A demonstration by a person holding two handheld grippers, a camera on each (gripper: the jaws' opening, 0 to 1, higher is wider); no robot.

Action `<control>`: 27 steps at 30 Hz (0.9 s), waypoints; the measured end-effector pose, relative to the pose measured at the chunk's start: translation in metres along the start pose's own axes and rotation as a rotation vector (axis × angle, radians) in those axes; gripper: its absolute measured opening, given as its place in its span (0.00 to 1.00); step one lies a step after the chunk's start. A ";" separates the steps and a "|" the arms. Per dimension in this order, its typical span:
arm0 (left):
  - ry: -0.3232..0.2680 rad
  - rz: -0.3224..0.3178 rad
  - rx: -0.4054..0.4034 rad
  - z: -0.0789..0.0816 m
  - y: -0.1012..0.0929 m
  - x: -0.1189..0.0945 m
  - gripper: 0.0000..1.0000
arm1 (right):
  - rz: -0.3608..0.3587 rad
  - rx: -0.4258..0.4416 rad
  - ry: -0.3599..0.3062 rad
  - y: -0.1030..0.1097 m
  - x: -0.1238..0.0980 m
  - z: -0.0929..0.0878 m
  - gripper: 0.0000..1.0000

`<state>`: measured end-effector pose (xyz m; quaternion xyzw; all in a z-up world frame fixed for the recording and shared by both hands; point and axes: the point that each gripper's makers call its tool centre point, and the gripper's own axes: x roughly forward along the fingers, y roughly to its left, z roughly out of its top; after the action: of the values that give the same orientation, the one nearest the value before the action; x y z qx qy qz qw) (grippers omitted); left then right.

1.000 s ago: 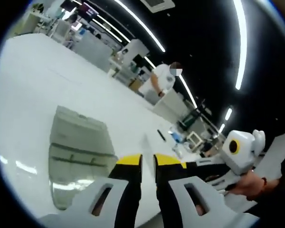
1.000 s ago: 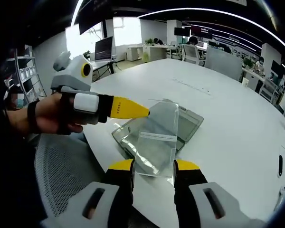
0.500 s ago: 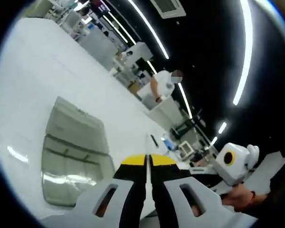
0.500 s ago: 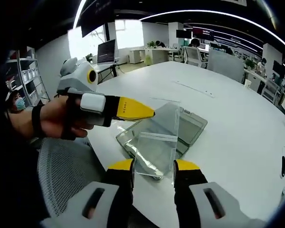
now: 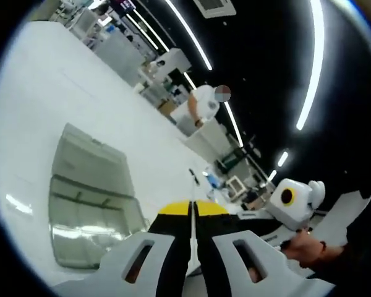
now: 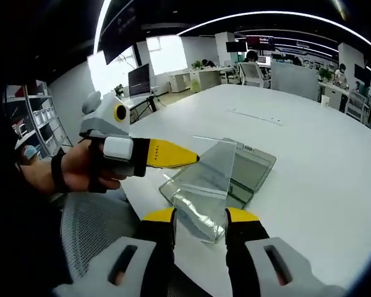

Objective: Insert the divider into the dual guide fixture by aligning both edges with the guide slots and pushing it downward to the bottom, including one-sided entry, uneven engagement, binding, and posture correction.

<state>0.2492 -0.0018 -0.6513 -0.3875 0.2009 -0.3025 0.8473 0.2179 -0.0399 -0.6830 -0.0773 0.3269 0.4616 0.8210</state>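
- Divider [image 6: 204, 185], a clear sheet, hangs tilted above the dual guide fixture [image 6: 250, 170] on the white bench [image 6: 309, 161].
- Left claw [image 6: 195, 159] pinches the divider's edge from nine o'clock, tips closed together on it.
- Right claw [image 6: 200, 216] stands wide, its yellow tips flanking the sheet's lower edge.
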 end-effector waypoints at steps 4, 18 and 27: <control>0.006 -0.011 -0.012 -0.002 -0.001 -0.003 0.00 | 0.035 0.043 -0.050 0.003 -0.004 0.007 0.27; 0.029 -0.105 -0.053 -0.002 -0.018 -0.013 0.00 | 0.162 0.216 -0.161 0.015 -0.013 0.016 0.29; 0.009 -0.167 -0.085 0.001 -0.028 -0.014 0.00 | 0.263 0.371 -0.242 0.021 -0.022 0.029 0.24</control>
<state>0.2292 -0.0061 -0.6268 -0.4372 0.1844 -0.3650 0.8010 0.2060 -0.0314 -0.6437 0.1737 0.3124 0.5025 0.7873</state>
